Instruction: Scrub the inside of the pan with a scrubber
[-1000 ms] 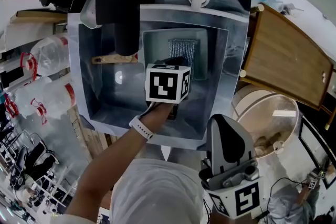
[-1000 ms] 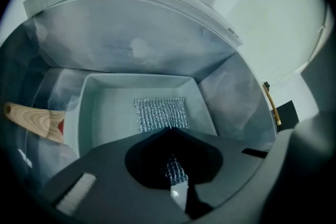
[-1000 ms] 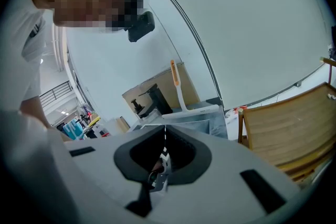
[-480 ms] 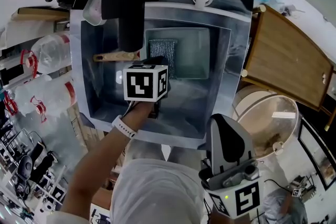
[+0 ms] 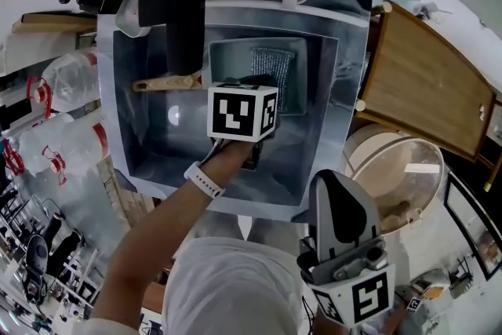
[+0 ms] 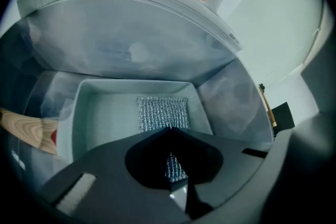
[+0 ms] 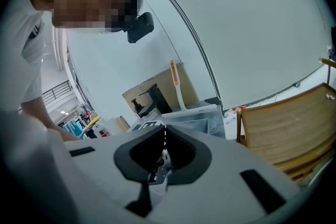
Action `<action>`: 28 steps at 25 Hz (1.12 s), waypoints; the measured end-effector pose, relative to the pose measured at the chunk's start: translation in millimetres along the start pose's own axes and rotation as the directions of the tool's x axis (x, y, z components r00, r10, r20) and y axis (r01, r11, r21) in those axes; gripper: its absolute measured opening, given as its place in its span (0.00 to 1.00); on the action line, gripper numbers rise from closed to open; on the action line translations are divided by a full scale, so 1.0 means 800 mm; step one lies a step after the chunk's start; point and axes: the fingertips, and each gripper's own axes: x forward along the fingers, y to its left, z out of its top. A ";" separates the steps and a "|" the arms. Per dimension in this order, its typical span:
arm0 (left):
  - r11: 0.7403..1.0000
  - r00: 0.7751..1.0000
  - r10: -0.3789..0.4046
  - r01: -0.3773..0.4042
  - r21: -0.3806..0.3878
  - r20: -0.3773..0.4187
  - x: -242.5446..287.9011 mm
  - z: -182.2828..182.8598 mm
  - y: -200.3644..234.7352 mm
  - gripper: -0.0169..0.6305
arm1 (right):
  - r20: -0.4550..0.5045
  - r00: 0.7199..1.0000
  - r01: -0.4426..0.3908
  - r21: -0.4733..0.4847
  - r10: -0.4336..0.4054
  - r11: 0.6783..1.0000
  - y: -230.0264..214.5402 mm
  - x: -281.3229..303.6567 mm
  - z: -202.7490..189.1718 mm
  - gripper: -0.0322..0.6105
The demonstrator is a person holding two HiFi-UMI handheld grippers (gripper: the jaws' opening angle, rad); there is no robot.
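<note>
Scrubber (image 6: 161,112) lay flat inside the pan (image 6: 100,113), down in the sink (image 6: 131,55), left claw (image 6: 170,131) clamped on its near edge; right claw (image 7: 165,129) hung well clear, jaws together, holding nothing.

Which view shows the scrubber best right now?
Left gripper view: the scrubber lies flat on the pan floor, its mesh weave clear and its near edge pinched in the left gripper. The head view shows it smaller, its near end hidden behind the marker cube. The right gripper view doesn't show it.
</note>
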 end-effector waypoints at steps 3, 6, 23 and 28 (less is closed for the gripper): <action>0.995 0.996 -0.088 0.089 -0.042 0.022 0.007 0.007 -0.026 0.04 | 0.000 1.000 0.007 0.001 -0.007 1.000 -0.002 -0.002 0.001 0.06; 0.978 0.981 -0.180 0.187 -0.094 0.073 0.005 0.018 -0.047 0.04 | -0.001 1.000 0.008 0.005 -0.008 1.000 -0.002 -0.003 0.000 0.06; 0.882 0.920 -0.354 0.388 -0.267 0.169 0.014 0.029 -0.048 0.04 | -0.016 1.000 0.002 0.000 -0.002 1.000 0.005 0.003 -0.004 0.06; 0.874 0.916 -0.367 0.399 -0.278 0.161 0.018 0.032 -0.047 0.04 | -0.023 1.000 0.002 0.006 -0.001 1.000 0.009 0.003 -0.009 0.06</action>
